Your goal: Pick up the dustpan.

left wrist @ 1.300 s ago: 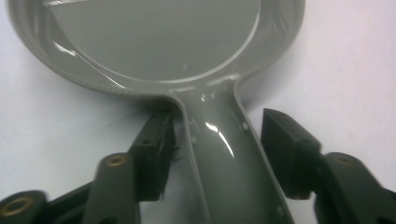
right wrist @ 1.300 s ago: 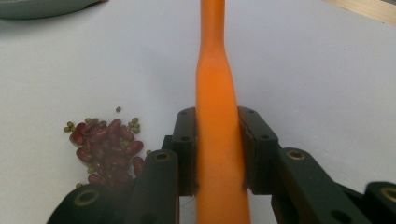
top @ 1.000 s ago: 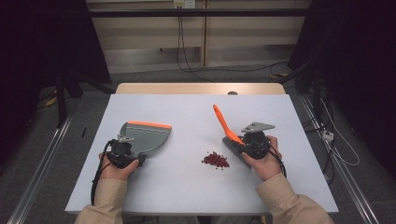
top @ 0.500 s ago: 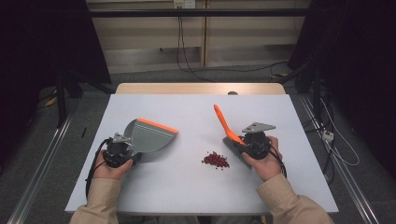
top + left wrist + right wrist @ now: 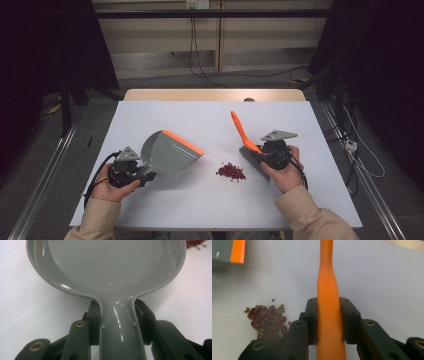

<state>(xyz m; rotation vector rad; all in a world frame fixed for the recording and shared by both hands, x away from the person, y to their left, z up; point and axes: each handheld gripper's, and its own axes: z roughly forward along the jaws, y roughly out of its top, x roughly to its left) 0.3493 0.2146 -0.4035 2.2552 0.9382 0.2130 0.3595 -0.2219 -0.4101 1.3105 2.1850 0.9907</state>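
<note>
tool (image 5: 117,322) clamped on the grey dustpan (image 5: 107,267) handle — white table (image 5: 30,315) beneath.

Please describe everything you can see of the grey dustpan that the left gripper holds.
The dustpan looks like smooth, glossy grey plastic with an orange strip along its front lip and a fine ribbed edge around the rounded back of its scoop. Its narrow handle is clamped between the jaws of the left gripper. The scoop is empty and sits over the white table, tilted, its lip pointing right toward the small pile of red beans, which it does not touch.
</note>
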